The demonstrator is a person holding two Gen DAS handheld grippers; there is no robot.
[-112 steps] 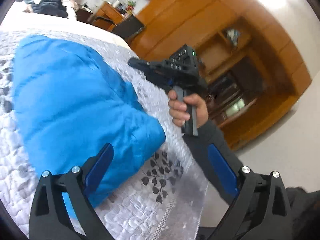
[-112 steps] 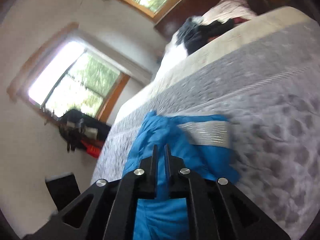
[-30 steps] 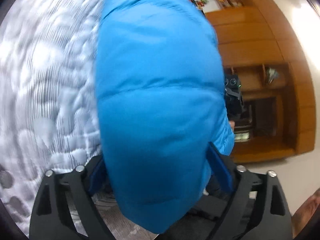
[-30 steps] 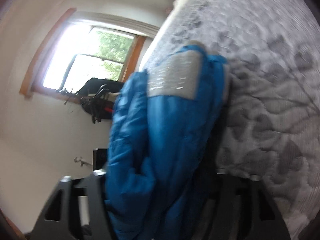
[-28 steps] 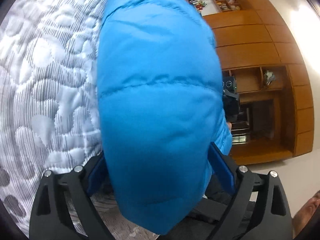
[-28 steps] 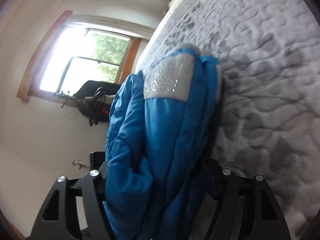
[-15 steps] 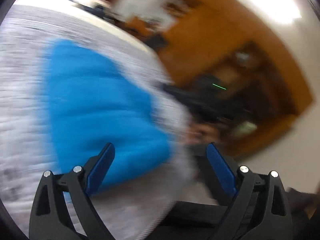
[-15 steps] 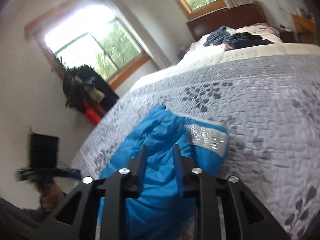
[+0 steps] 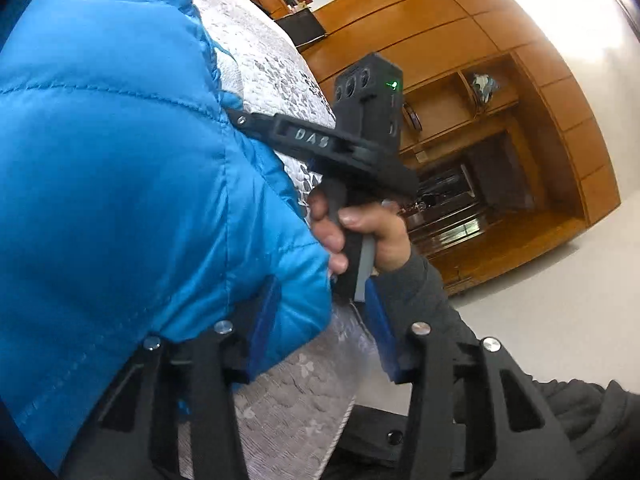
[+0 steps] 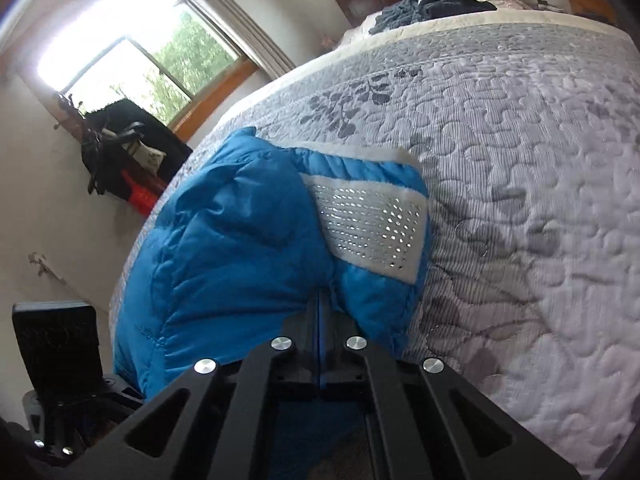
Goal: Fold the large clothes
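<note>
Blue filled most of my left wrist view: the puffy blue jacket (image 9: 120,160) lay bunched on the quilted bedspread (image 9: 280,400), right at the bed's near edge. My left hand-held gripper (image 9: 320,332) stood with its fingers well apart, one blue pad (image 9: 262,320) pressed against the jacket's lower corner and the other clear of it, so it gripped nothing. Just beyond, the person's hand (image 9: 360,232) gripped the handle of the right hand-held gripper (image 9: 248,122), whose tip disappeared into a fold of the jacket. A grey sleeve (image 9: 420,292) ran back from that hand over the bed's edge. To the right there was open floor (image 9: 560,300) in front of a wooden wall cabinet (image 9: 480,80).

From the right wrist view, the right hand-held gripper (image 10: 320,304) had its fingers pressed almost together, with a thin layer of the jacket (image 10: 240,260) pinched between them. The jacket sat folded into a thick bundle near the bed's left edge, its white studded panel (image 10: 372,228) turned up on the right side. To the right and beyond it the bedspread (image 10: 520,180) stretched wide and bare, with dark clothes (image 10: 432,6) heaped at the far end by the headboard. A window (image 10: 140,68) lit the left wall.
</note>
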